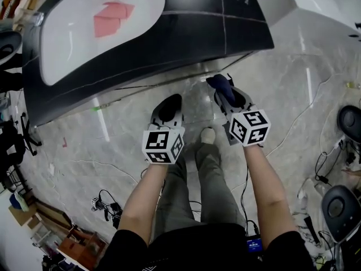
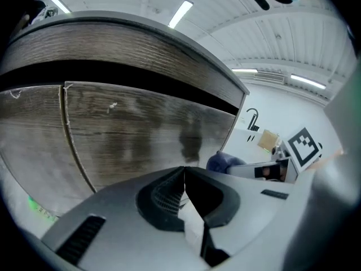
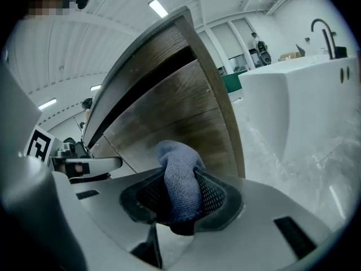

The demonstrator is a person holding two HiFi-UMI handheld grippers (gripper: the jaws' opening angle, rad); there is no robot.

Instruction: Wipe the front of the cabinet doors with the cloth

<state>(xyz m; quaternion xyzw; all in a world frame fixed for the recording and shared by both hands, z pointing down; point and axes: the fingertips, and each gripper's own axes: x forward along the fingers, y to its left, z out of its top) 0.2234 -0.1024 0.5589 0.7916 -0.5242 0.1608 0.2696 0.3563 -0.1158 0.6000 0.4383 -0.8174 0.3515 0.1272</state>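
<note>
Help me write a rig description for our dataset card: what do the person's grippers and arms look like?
Both the left gripper and right gripper have pale grey, rounded shells with dark ribbed pads inside the tongs. Each carries a white cube with black square markers. The person wears short black sleeves; the forearms are bare.

Steep overhead; gripper views toward cabinet [image 2: 141, 134]

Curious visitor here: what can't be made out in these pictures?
Whether the cloth touches the cabinet door: right gripper view, cloth hides contact.
Pink thing on the white top: head view, too small to identify.
Door's lower right corner: left gripper view, left gripper covers it.
</note>
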